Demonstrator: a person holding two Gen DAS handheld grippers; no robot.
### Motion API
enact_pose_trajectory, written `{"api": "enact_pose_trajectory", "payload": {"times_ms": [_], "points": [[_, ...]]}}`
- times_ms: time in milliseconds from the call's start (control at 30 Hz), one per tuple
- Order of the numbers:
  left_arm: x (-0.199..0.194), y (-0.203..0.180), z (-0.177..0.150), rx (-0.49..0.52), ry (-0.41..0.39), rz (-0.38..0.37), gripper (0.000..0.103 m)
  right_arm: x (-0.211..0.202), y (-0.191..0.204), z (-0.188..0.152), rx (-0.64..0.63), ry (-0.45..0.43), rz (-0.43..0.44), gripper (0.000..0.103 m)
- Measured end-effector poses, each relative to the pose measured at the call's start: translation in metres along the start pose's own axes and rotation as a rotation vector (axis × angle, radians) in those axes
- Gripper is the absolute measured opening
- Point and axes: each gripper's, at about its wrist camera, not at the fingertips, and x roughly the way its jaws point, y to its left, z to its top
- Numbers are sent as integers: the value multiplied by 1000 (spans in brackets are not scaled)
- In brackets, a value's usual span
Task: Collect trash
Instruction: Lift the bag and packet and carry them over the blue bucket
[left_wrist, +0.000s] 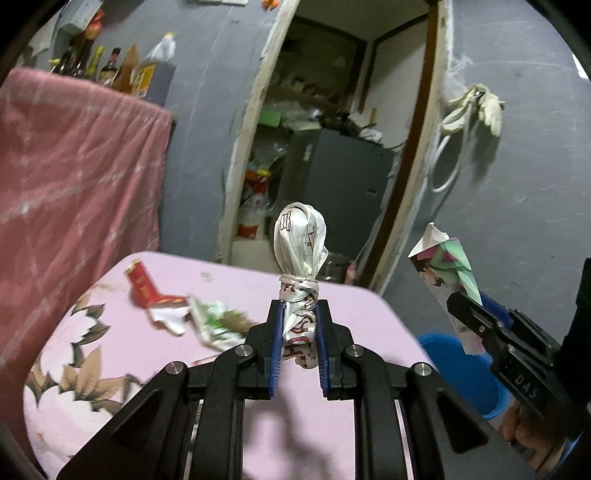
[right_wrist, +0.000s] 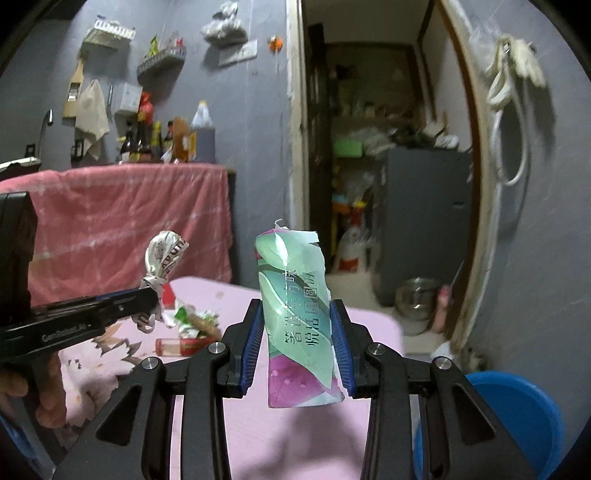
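Note:
My left gripper (left_wrist: 299, 308) is shut on a knotted white plastic wrapper (left_wrist: 300, 243) with dark red print and holds it upright above the pink table (left_wrist: 351, 317). It also shows in the right wrist view (right_wrist: 162, 254). My right gripper (right_wrist: 297, 306) is shut on a green and purple paper package (right_wrist: 295, 310), held upright over the table's right side. The package shows in the left wrist view (left_wrist: 448, 266) above the blue bin. A red carton (left_wrist: 146, 290) and crumpled green and white wrappers (left_wrist: 214, 321) lie on the table at the left.
A blue bin (right_wrist: 517, 410) stands on the floor right of the table, also in the left wrist view (left_wrist: 454, 362). A pink-covered counter (right_wrist: 129, 221) with bottles (right_wrist: 155, 144) stands behind. An open doorway (right_wrist: 369, 184) leads to a cluttered store room. A metal bowl (right_wrist: 417, 295) sits on the floor.

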Motion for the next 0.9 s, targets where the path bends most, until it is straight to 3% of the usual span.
{"api": "enact_pose_trajectory", "payload": {"times_ms": [400, 600, 900], "points": [[16, -97, -1, 86, -73, -126, 14, -68, -52, 6, 36, -146, -200, 34], [33, -146, -10, 122, -81, -189, 14, -98, -94, -5, 84, -155, -311, 34], [70, -207, -34, 174, -14, -271, 14, -127, -144, -33, 156, -110, -418, 34]]}}
